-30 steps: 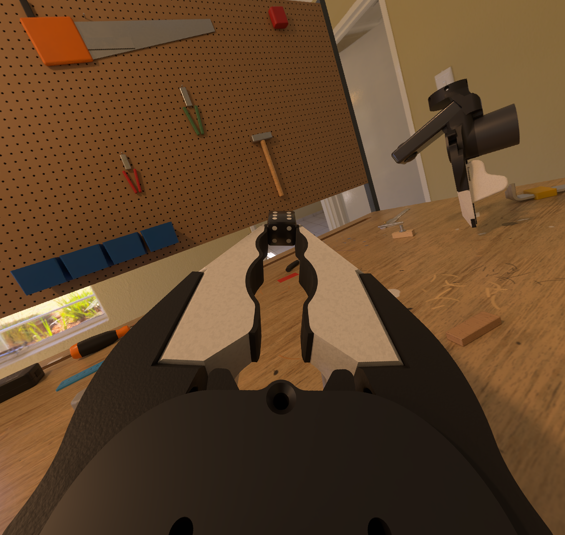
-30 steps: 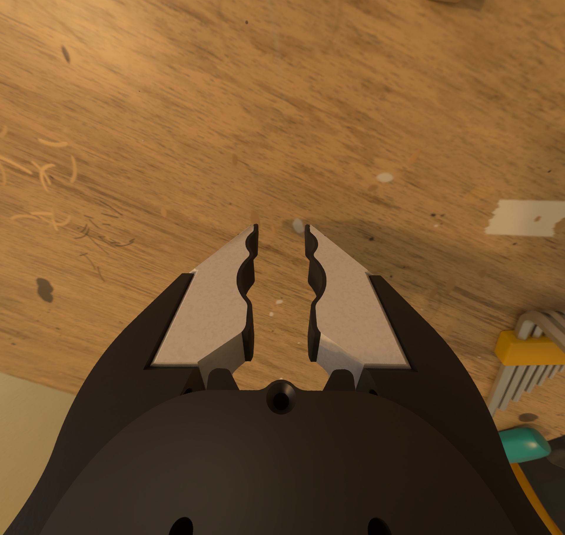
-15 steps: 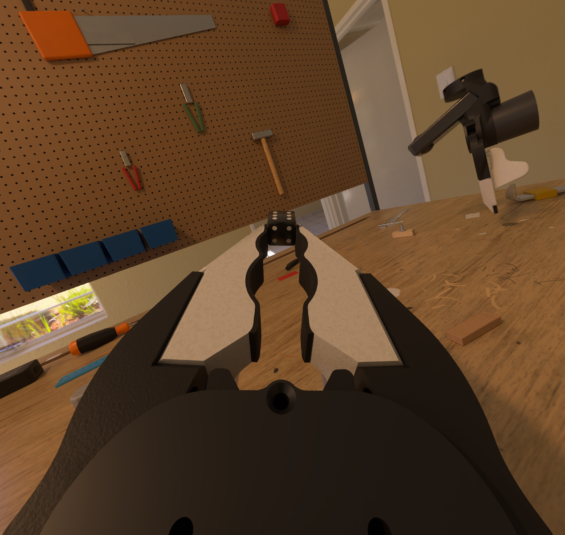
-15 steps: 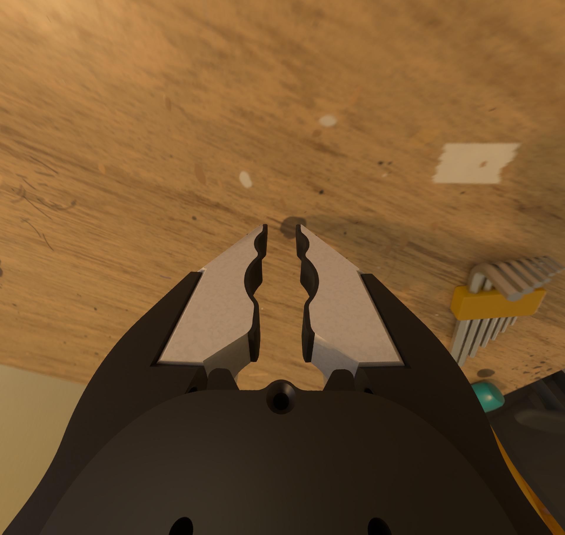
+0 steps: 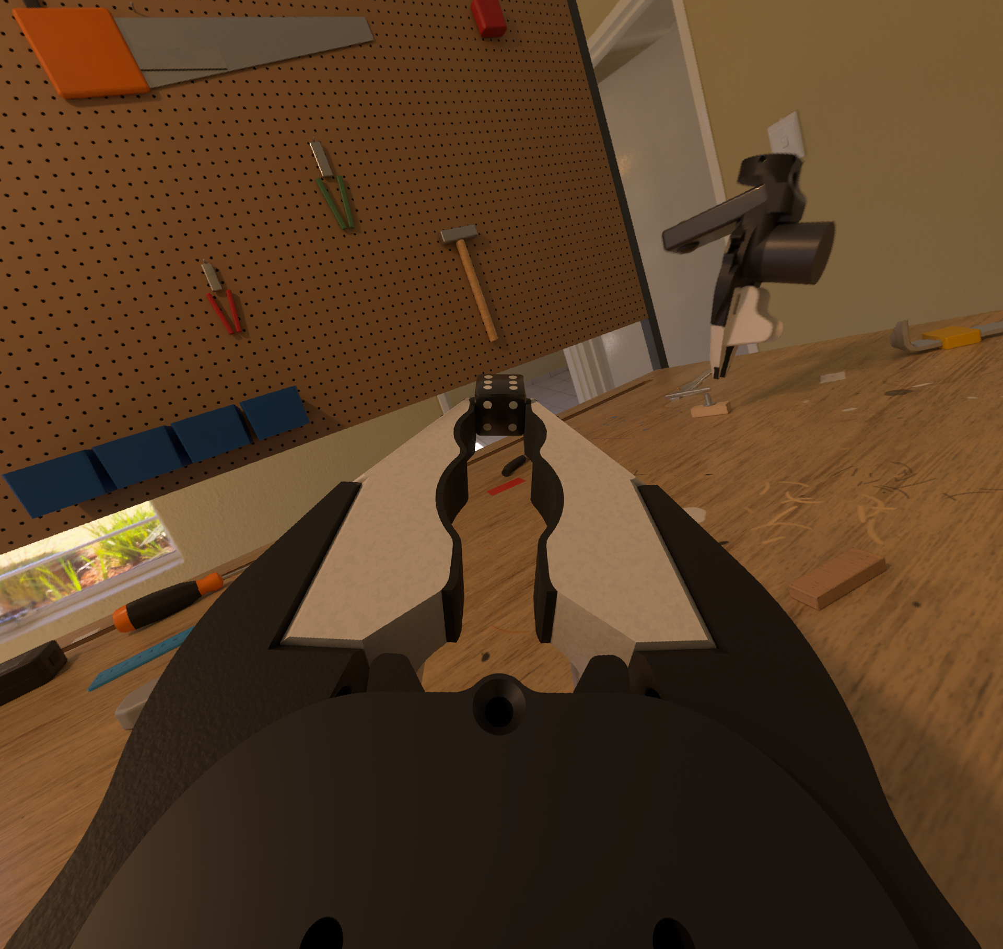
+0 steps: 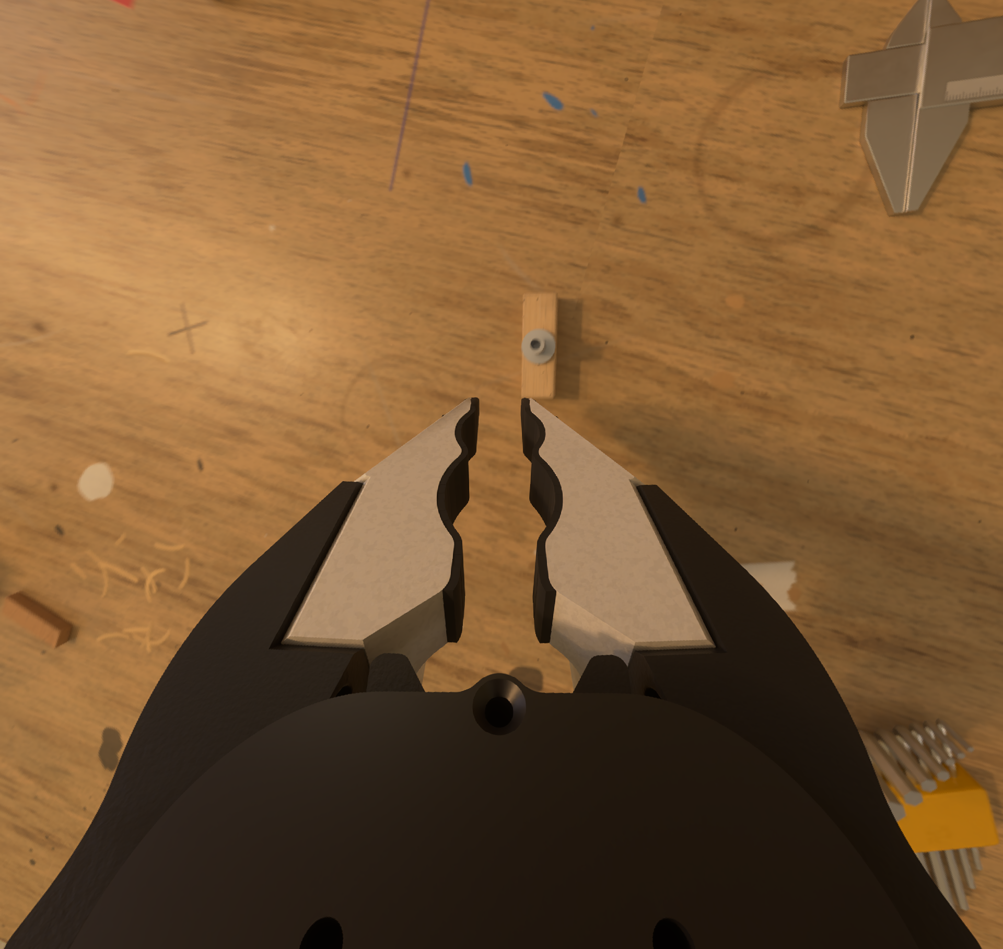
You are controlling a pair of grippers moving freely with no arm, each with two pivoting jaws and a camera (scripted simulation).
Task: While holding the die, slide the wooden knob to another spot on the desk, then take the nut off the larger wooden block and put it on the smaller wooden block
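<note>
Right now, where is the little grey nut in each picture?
Left wrist view: far right of middle, the nut sits on a pale wooden block, under the right gripper.
Right wrist view: near the middle, the nut sits just beyond the fingertips.
Shared landmark: that pale block.

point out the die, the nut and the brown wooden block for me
die [image 5: 499,412]: left wrist view, its near dotted face, between the fingertips
nut [image 6: 537,346]: right wrist view, its grey top, on the pale block
brown wooden block [image 5: 838,578]: left wrist view, its top face
</note>
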